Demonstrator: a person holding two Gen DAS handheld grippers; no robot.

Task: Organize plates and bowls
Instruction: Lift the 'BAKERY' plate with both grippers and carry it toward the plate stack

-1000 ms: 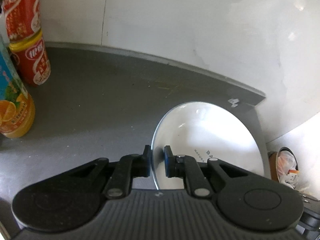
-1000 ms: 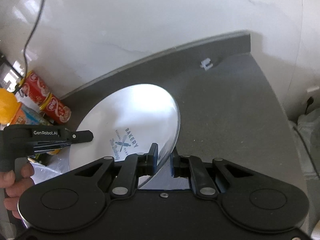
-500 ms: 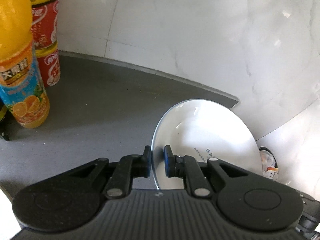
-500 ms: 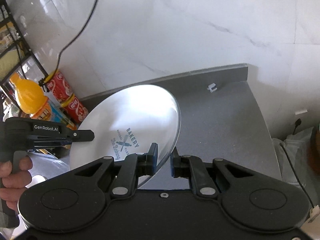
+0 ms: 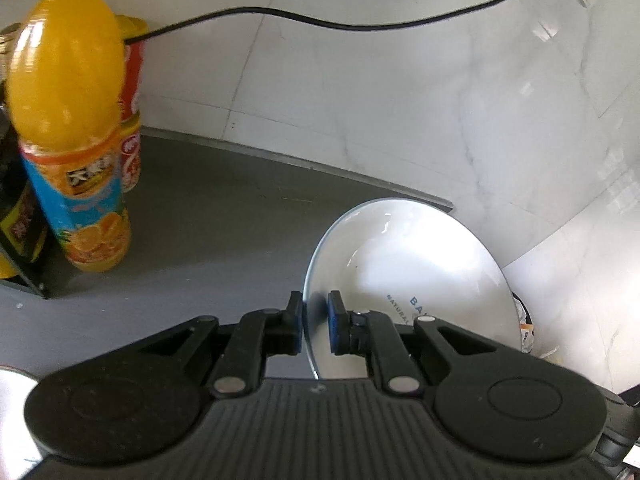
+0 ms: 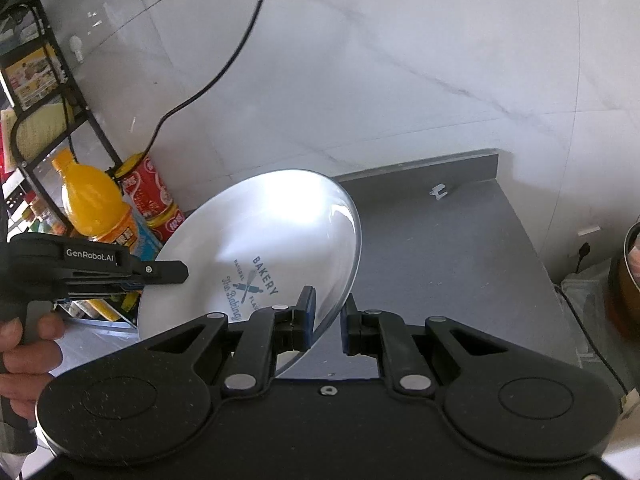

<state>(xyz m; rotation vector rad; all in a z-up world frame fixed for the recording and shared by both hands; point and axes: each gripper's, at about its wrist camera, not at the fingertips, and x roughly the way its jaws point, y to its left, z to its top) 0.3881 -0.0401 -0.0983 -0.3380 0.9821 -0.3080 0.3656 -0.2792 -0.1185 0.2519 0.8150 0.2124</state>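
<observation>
Left tool (image 5: pixel 315 322) and right tool (image 6: pixel 326 320) are both pinching opposite rims of the white plate (image 6: pixel 260 252), holding it tilted above the grey counter (image 6: pixel 440 248), near the juice bottle (image 5: pixel 68 128).

Left wrist view: close behind left hand-held gripper (image 5: pixel 314 322), facing down over grey table (image 5: pixel 208 216) toward marble wall. Right wrist view: likewise behind right hand-held gripper (image 6: pixel 327 322). Shared: round white printed plate (image 5: pixel 404 272) (image 6: pixel 260 248), orange juice bottle (image 5: pixel 68 120) (image 6: pixel 94 208).
</observation>
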